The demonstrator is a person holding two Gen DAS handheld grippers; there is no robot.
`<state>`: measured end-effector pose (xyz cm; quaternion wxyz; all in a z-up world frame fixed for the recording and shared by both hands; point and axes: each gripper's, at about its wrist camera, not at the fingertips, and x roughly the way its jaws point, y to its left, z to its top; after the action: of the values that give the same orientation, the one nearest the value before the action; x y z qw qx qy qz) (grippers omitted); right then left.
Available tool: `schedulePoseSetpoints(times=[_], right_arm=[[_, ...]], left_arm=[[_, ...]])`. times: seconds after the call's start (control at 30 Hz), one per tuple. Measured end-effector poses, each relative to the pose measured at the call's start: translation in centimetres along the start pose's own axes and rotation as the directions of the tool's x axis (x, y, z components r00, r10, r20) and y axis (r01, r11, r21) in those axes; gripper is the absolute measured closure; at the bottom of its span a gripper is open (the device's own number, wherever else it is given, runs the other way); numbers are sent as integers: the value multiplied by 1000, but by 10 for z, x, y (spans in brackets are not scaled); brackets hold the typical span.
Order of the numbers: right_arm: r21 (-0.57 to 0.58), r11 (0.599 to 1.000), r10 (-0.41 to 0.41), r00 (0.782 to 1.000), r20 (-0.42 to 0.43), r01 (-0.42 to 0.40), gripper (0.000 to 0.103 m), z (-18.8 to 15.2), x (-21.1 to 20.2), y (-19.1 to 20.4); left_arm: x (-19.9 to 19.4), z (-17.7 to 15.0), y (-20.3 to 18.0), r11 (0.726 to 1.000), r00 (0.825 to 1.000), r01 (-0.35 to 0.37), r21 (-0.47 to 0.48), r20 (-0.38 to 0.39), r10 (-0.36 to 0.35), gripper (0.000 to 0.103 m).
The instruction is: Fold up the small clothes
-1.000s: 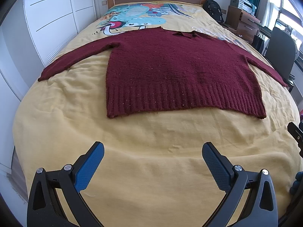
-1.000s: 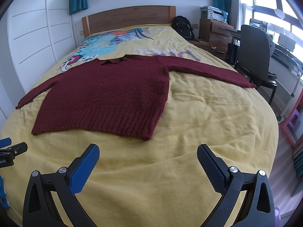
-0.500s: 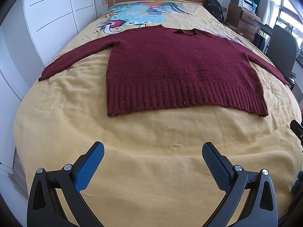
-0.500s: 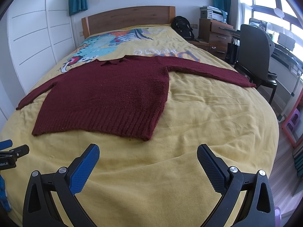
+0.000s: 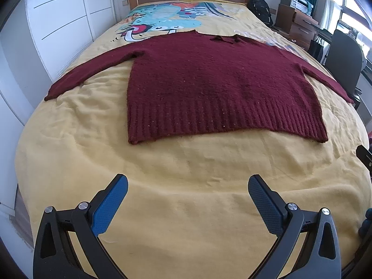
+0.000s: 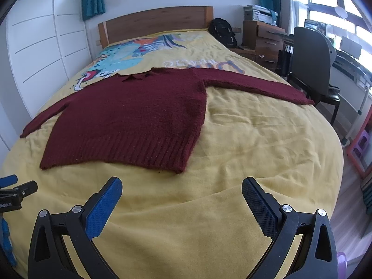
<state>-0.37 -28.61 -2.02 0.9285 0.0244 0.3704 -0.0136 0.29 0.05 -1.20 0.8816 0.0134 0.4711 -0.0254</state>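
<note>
A dark red knit sweater (image 5: 216, 86) lies flat on the yellow bed cover (image 5: 186, 174), both sleeves spread out, ribbed hem toward me. It also shows in the right wrist view (image 6: 132, 121). My left gripper (image 5: 187, 183) is open and empty, above the cover short of the hem. My right gripper (image 6: 181, 186) is open and empty, close to the hem's right corner (image 6: 177, 171). The left gripper's tip shows at the right wrist view's left edge (image 6: 18, 189).
The bed has a wooden headboard (image 6: 153, 23) and a cartoon print (image 5: 160, 23) near the pillow end. White wardrobe doors (image 5: 58, 23) run along the left. A backpack (image 6: 222, 32), wooden drawers (image 6: 265, 39) and an office chair (image 6: 311, 62) stand to the right.
Both grippers have moved slightly forward toward the sweater's hem. They stay open. The sweater has not moved.
</note>
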Motion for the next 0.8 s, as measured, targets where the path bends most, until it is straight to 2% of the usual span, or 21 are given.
schedulePoseSetpoints(times=[0.3,0.47,0.67,0.8], right_arm=[[25,1000,8,1000,-9,-8,0,5,0,-5],[23,1000,22,999,-28,-21,0,8,3,-5],[29,999,43,998,-41,-42,0,10,7,-6],[32,998,57,997,-49,-55,0,13,9,-6]], left_arm=[[1,2,-3,1000,999,17,26,-33,-17,1],[-2,6,-9,999,1000,17,47,-22,-16,1],[-8,16,-11,999,1000,-2,53,-11,2,1],[-7,22,-10,998,999,-17,53,-36,19,1]])
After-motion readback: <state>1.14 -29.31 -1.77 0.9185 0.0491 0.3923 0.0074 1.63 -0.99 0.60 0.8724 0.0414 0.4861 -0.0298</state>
